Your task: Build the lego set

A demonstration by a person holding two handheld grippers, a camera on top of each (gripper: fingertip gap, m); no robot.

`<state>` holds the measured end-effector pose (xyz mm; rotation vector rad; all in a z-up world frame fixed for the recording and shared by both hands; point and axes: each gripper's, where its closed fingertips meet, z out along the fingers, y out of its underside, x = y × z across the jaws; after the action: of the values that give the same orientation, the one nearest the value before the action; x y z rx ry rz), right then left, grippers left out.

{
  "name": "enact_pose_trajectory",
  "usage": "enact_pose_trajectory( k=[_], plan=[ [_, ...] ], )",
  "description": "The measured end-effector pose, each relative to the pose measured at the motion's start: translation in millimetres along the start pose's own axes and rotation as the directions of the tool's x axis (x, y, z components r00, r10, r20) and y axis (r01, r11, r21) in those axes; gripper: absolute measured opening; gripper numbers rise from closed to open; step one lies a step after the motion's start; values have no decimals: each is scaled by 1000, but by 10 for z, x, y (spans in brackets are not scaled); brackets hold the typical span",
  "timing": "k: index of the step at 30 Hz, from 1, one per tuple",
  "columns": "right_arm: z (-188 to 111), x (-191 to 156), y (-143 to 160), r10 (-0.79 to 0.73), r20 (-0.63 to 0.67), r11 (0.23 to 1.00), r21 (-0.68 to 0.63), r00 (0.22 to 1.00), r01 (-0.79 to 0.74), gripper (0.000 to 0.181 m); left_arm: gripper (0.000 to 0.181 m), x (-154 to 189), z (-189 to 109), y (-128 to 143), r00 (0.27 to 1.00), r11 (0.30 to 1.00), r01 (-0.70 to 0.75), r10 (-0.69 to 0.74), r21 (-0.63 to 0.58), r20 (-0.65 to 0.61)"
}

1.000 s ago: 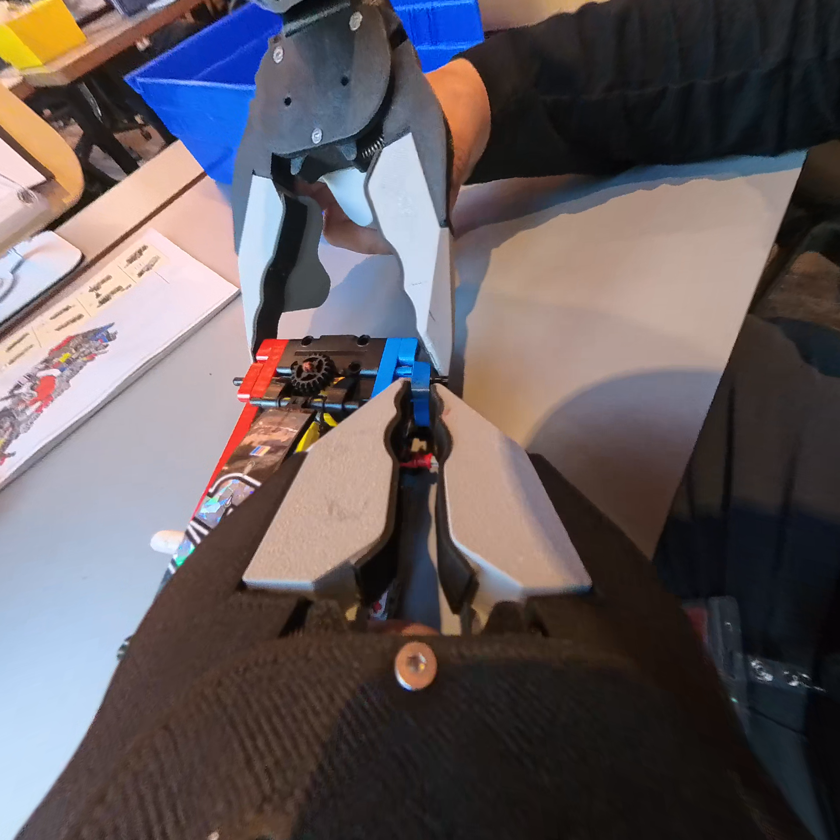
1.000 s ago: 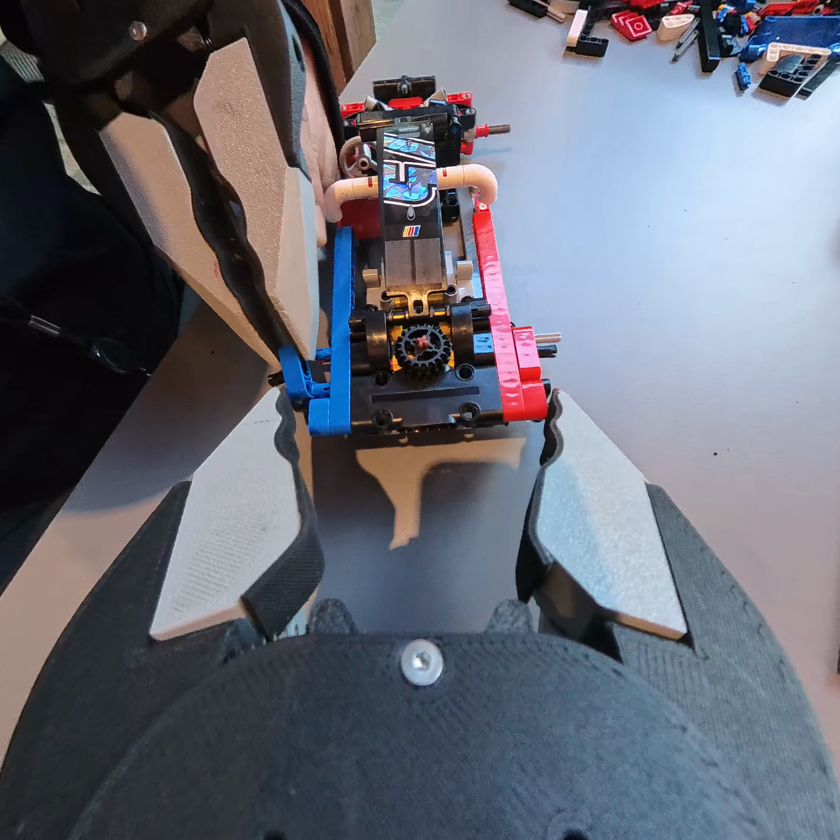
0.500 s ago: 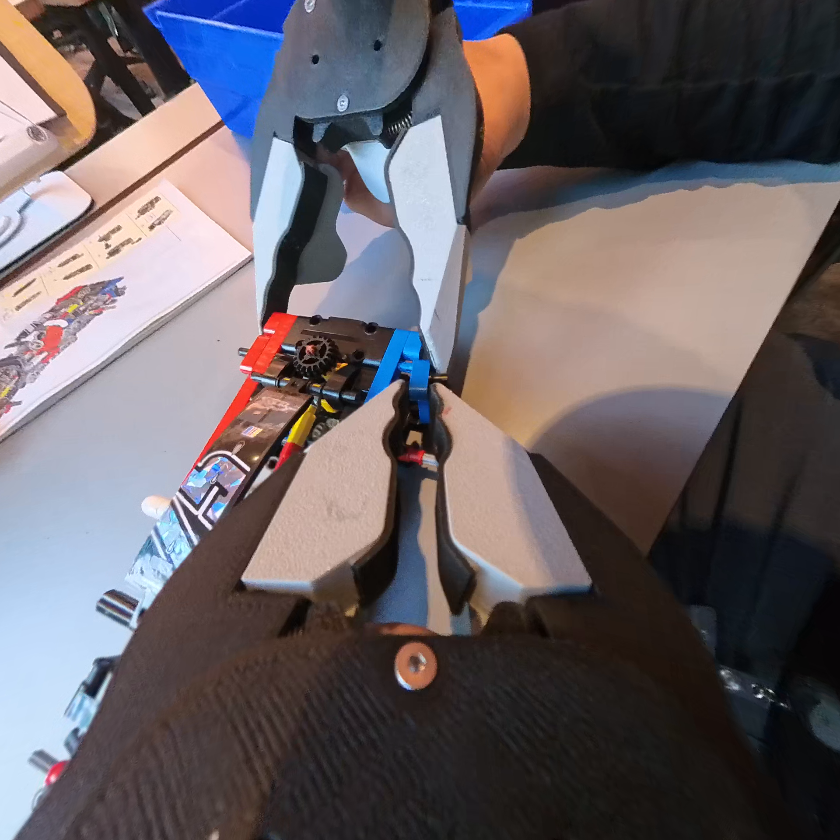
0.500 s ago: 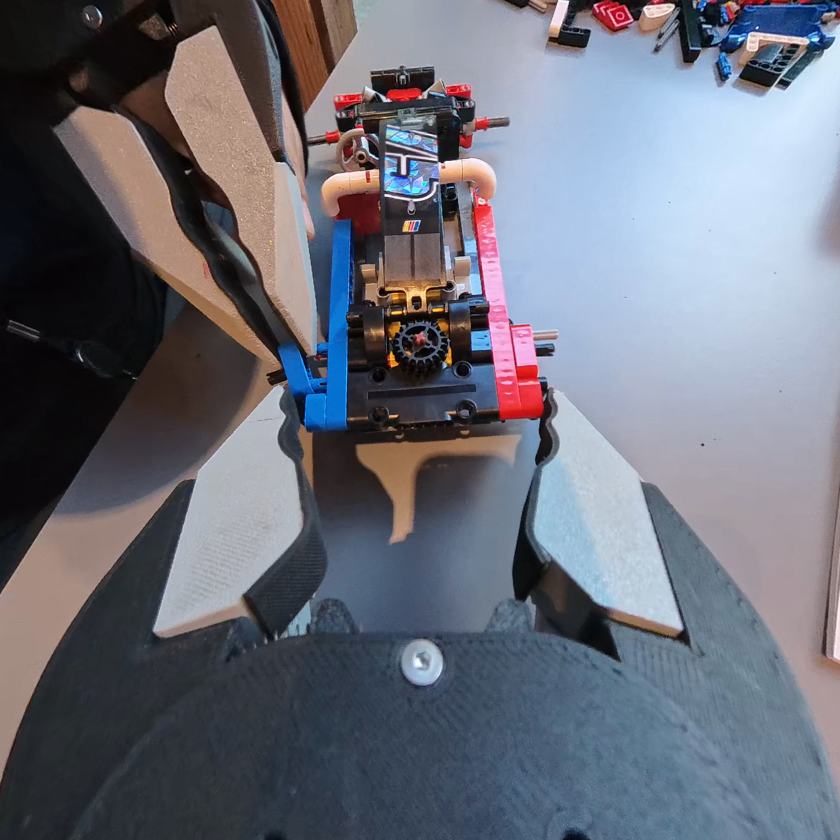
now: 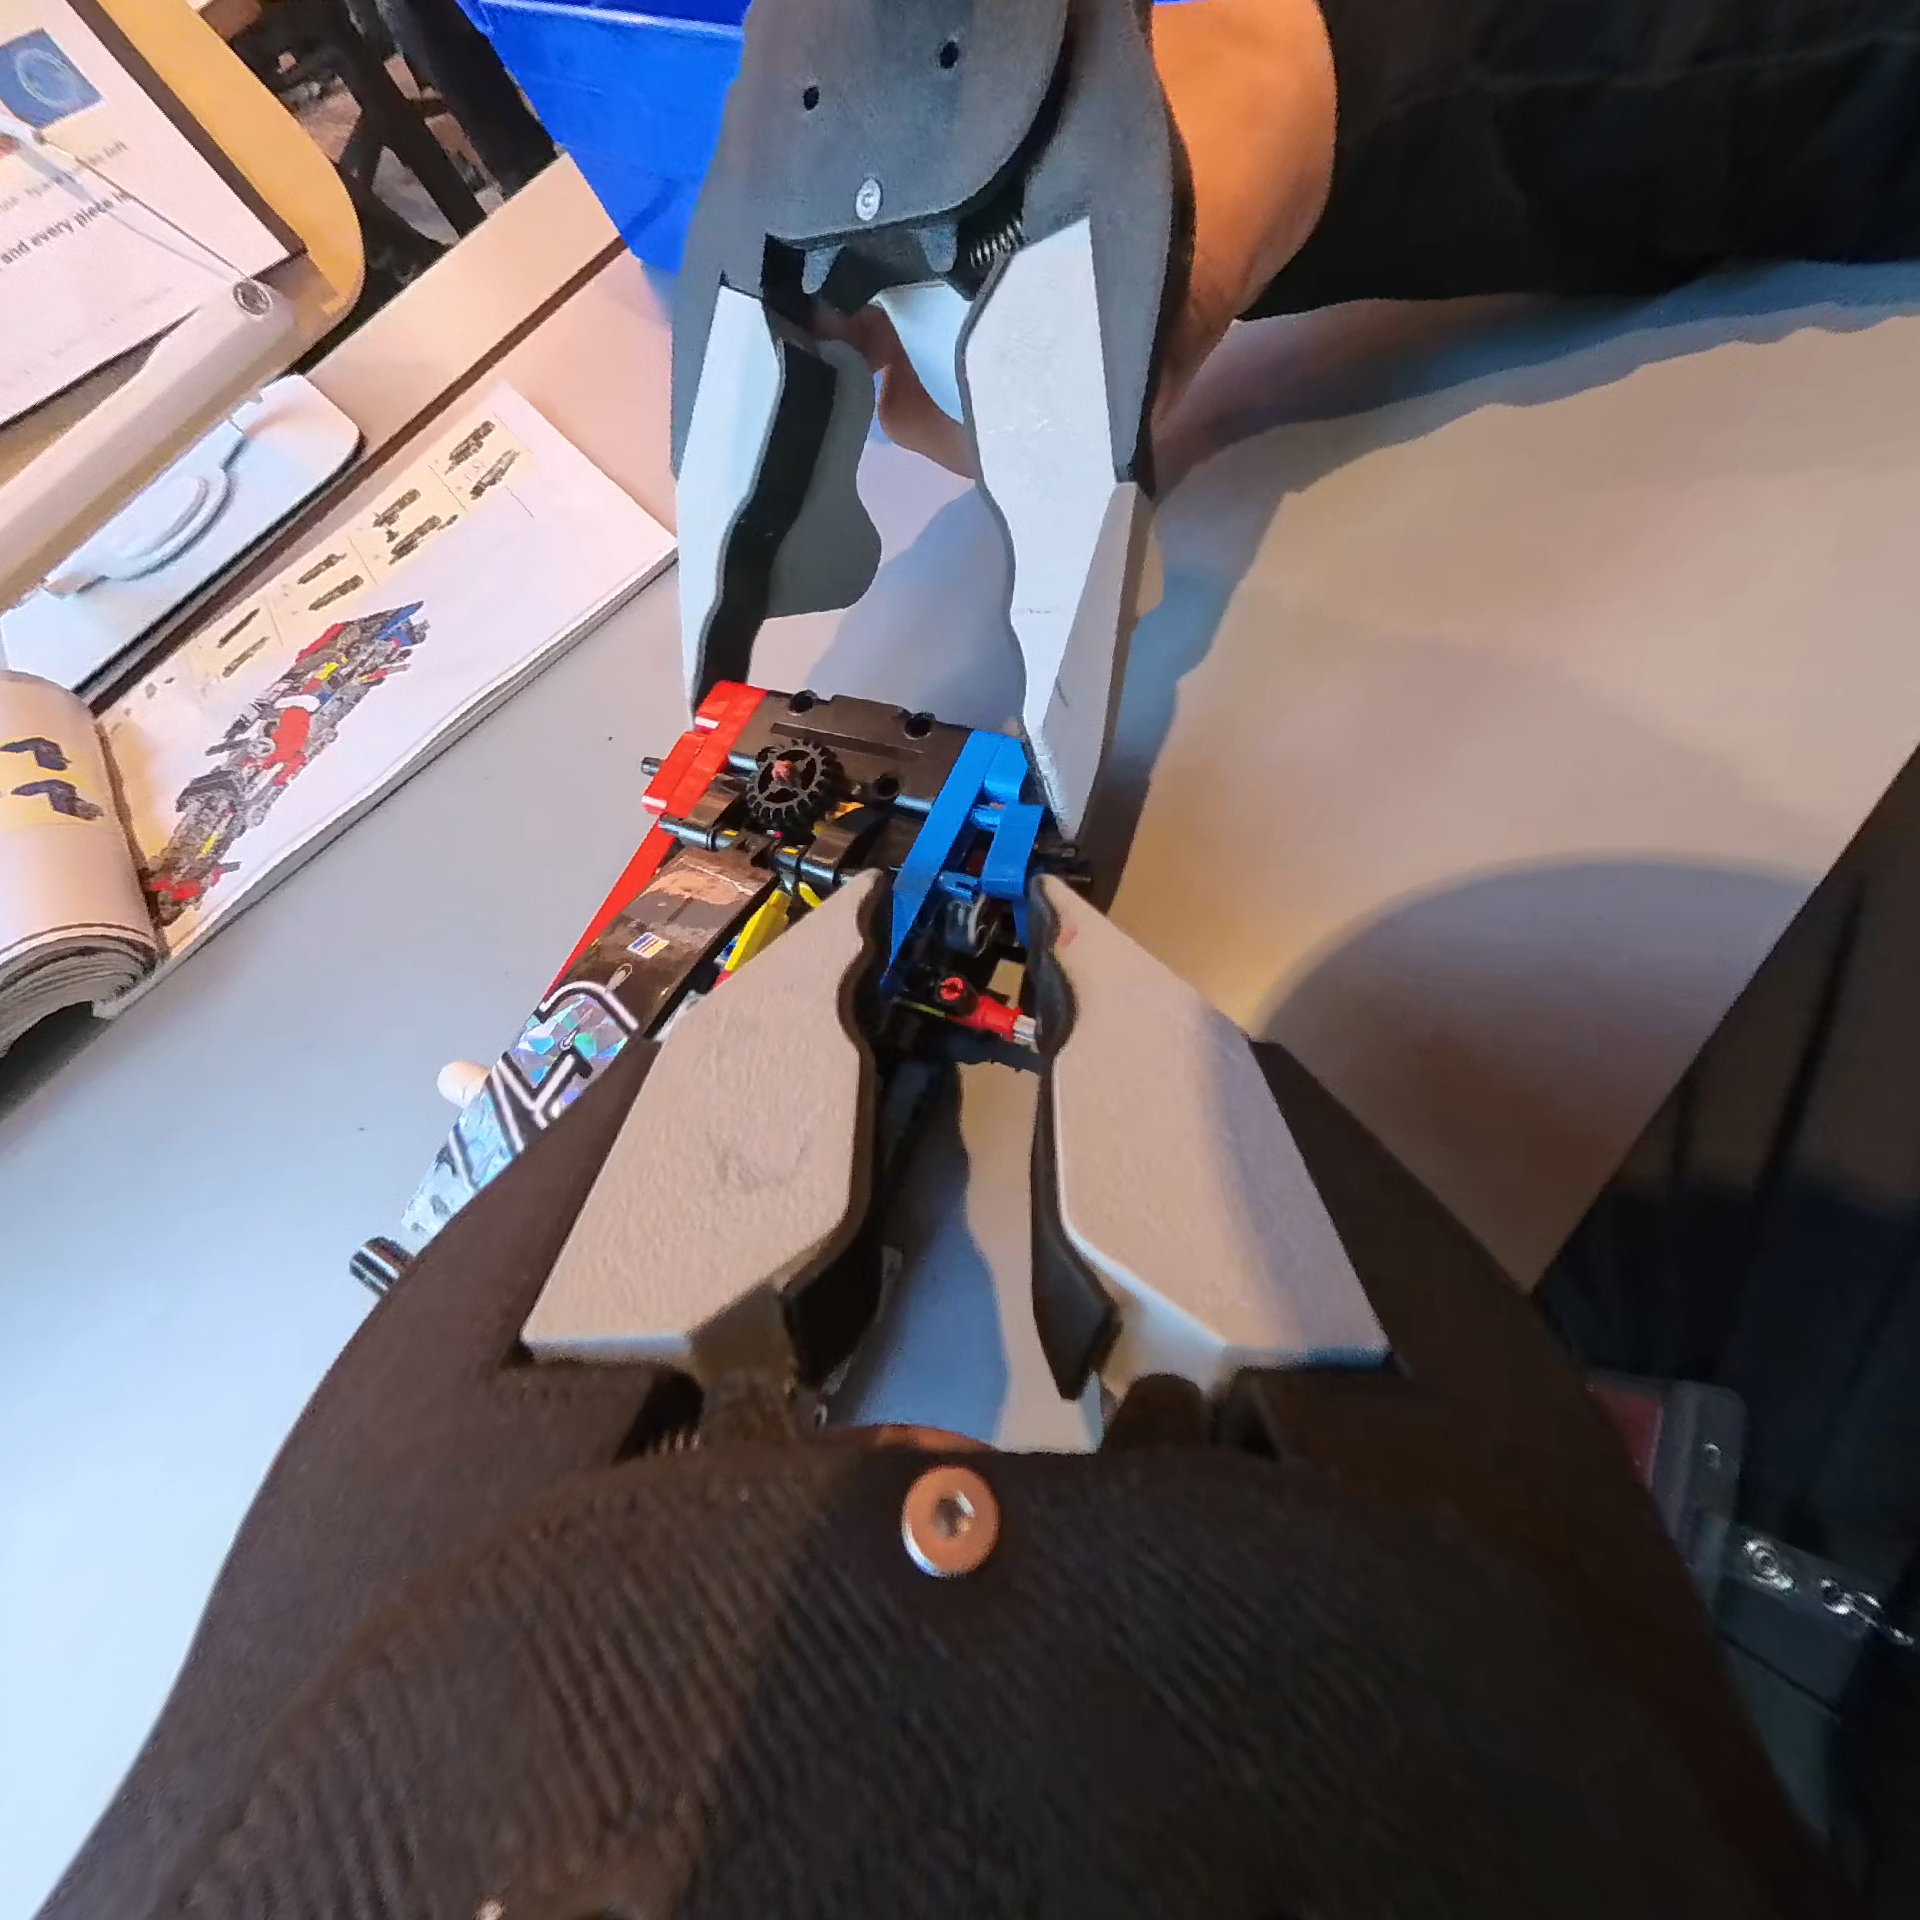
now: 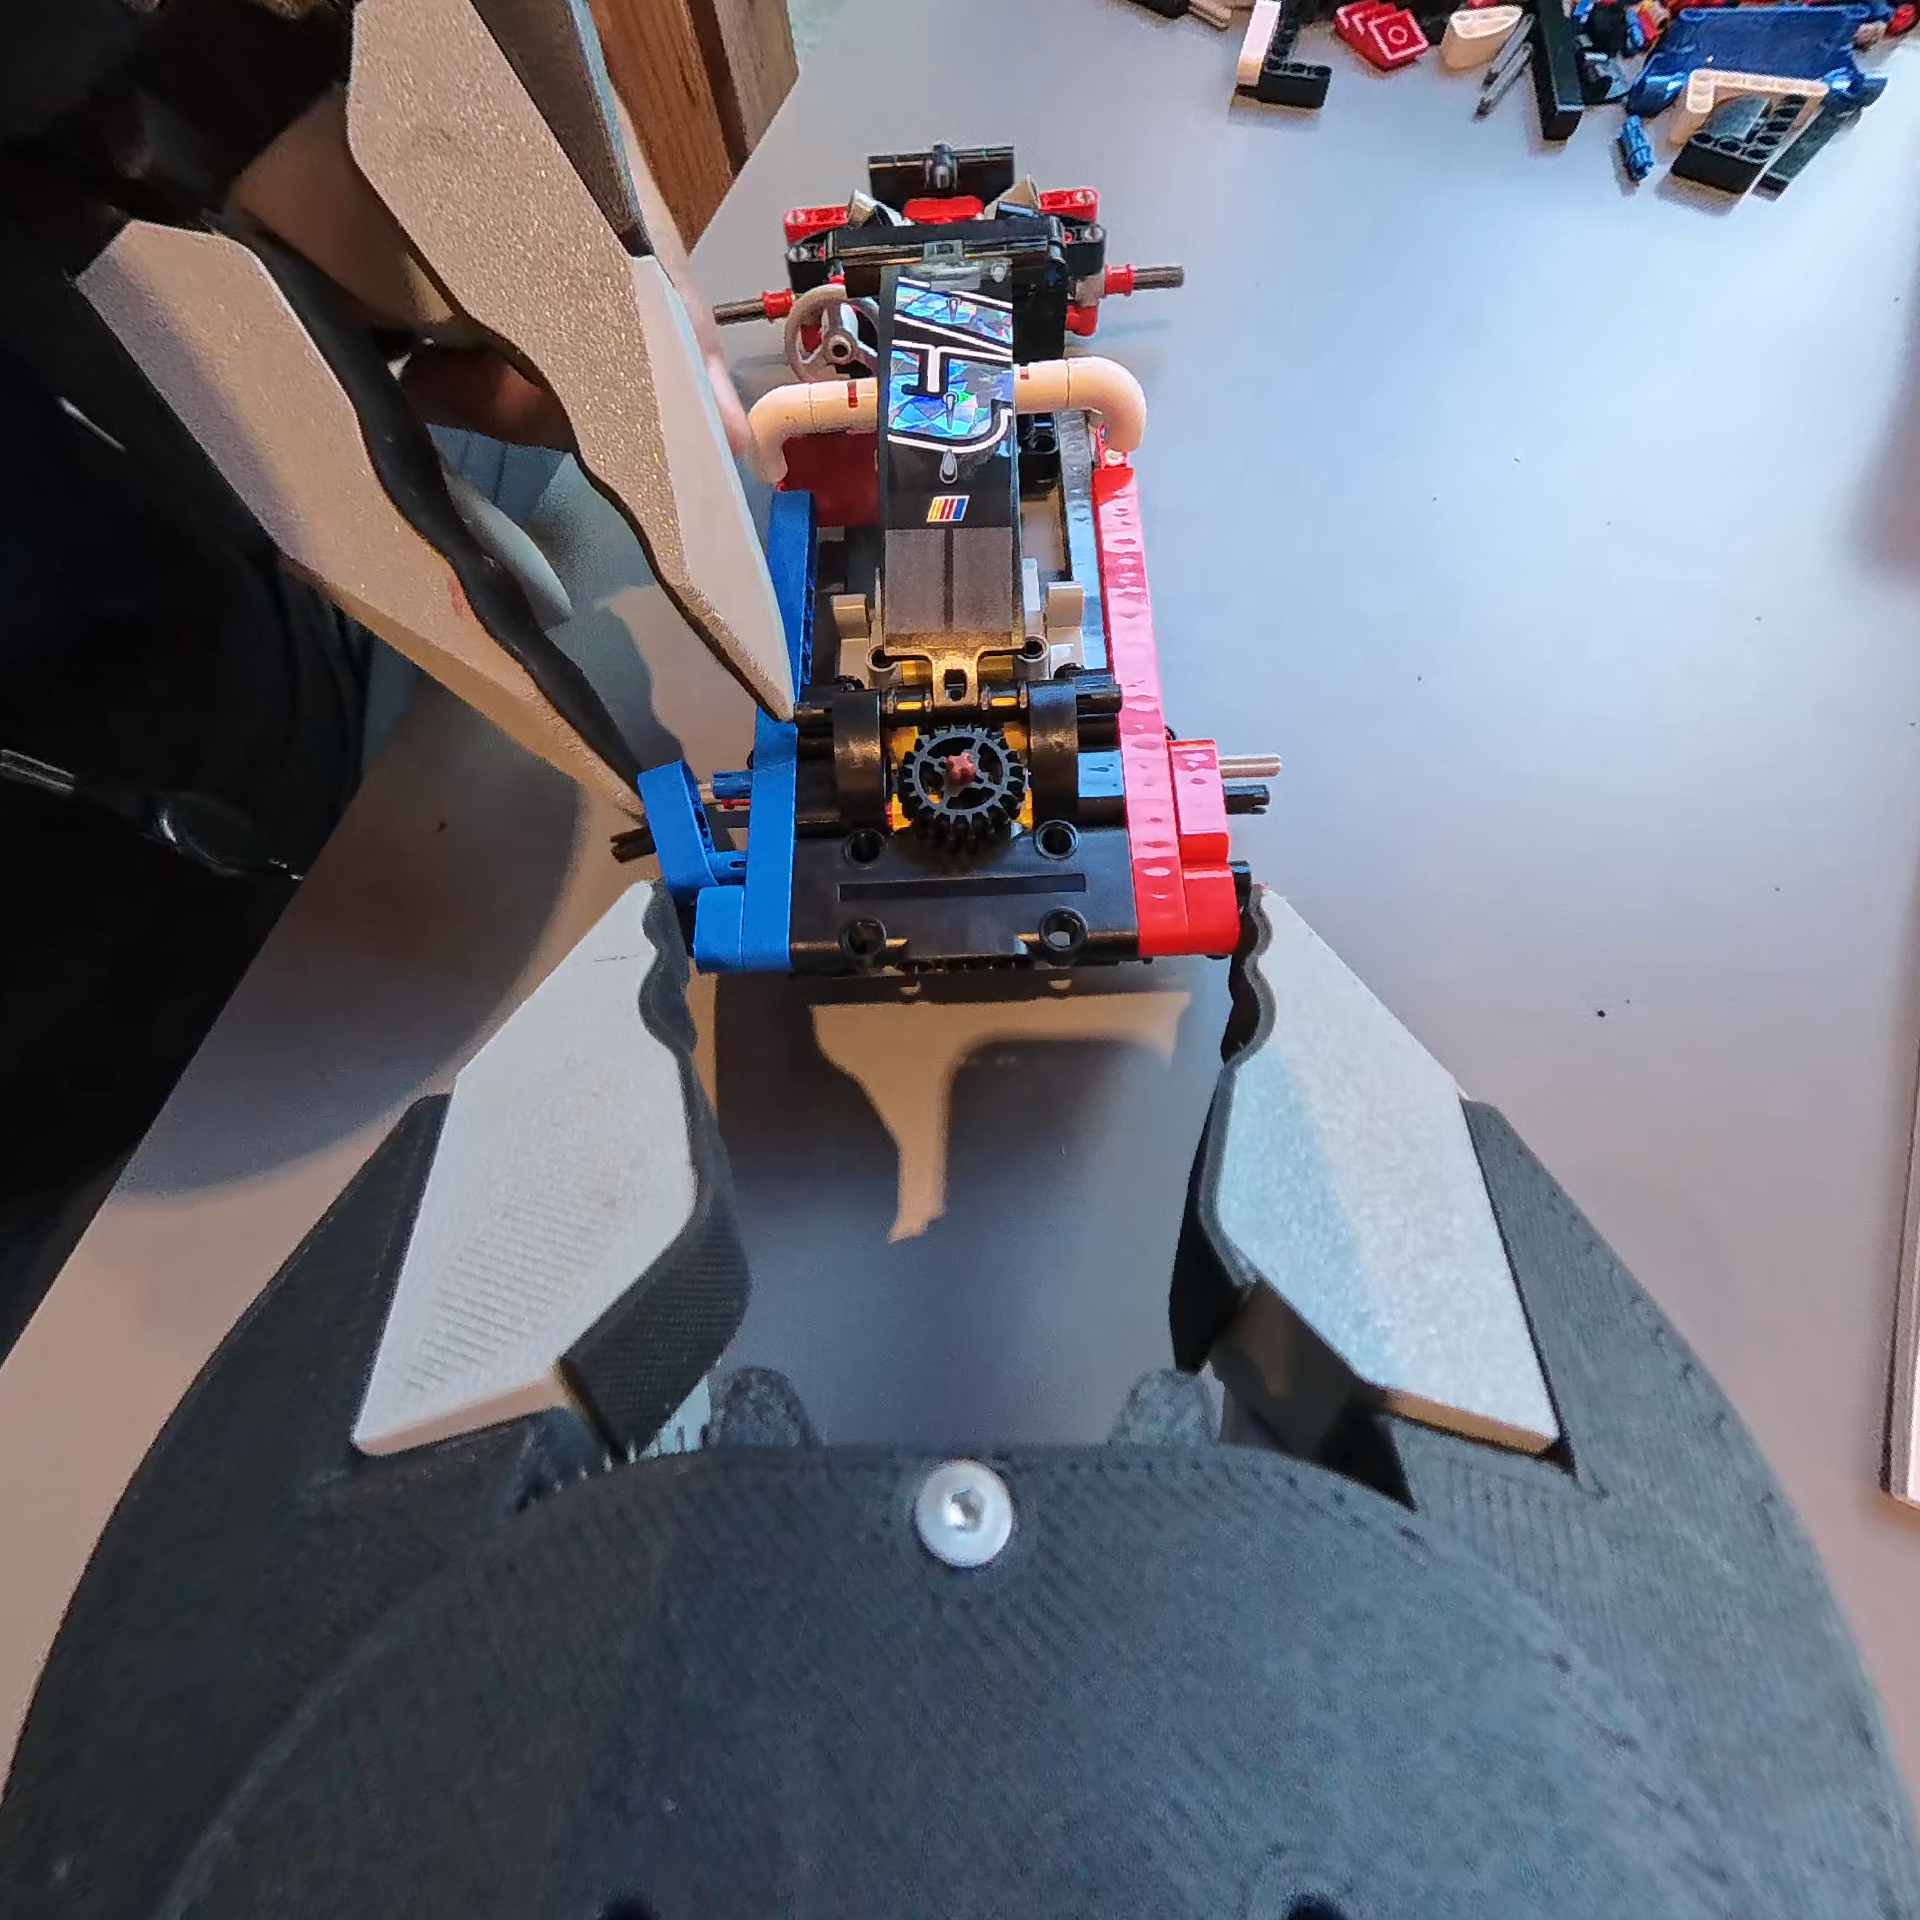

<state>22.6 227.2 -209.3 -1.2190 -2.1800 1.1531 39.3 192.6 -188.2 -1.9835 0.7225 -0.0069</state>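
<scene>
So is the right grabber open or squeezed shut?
Open. In its own view the right gripper has its two fingers spread wide, one at each back corner of the lego car, blue side and red side, with bare table between.

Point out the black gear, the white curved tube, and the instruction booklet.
black gear [image 6: 962,781]: right wrist view, on its toothed face.
white curved tube [image 6: 1091,382]: right wrist view, on its right bend.
instruction booklet [image 5: 416,613]: left wrist view, on the open page.
</scene>
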Motion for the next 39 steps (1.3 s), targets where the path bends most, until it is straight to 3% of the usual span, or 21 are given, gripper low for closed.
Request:
enact_pose_trajectory(
  k=[4, 6, 9, 14, 18, 22, 27, 32, 37, 39],
  plan=[
    [1, 5, 4, -2, -4, 1000, -3, 1000, 2, 100, 32, -118, -66, 15, 996, 999, -31, 32, -16, 88],
    [10, 10, -3, 1, -6, 1000, -3, 1000, -1, 100, 24, -99, -80, 26, 997, 1000, -17, 18, -9, 72],
    [24, 15, -9, 0, -12, 1000, -8, 1000, 0, 100, 33, -91, -20, 145, 999, 997, 26, -23, -66, 47],
    [26, 32, -13, 9, -26, 1000, -4, 1000, -9, 100, 16, -200, -6, 140, 993, 999, -5, 9, -39, 115],
    [-10, 32, 2, -10, -37, 1000, 0, 999, 10, 100, 18, -77, -130, 105, 992, 997, -68, 70, -21, 105],
    [-90, 34, -33, -1, -47, 999, 51, 999, 4, 94, 18, 151, -259, 163, 999, 996, -6, 2, -83, -48],
    [-160, -1, -144, 45, -20, 987, 155, 999, -42, 96, 22, 215, -188, 458, 995, 978, 19, -40, -208, -94],
    [-268, 11, -241, 87, -42, 963, 260, 995, -73, 88, 28, 215, -61, 503, 998, 978, 27, -37, -206, -47],
    [-317, -24, -193, 130, -33, 949, 295, 991, -115, 86, 5, 265, -36, 502, 999, 980, -37, 30, -195, -39],
    [-359, -45, -226, 157, -3, 933, 329, 988, -147, 86, 5, 256, -31, 498, 997, 979, -75, 73, -190, -17]
  ],
)
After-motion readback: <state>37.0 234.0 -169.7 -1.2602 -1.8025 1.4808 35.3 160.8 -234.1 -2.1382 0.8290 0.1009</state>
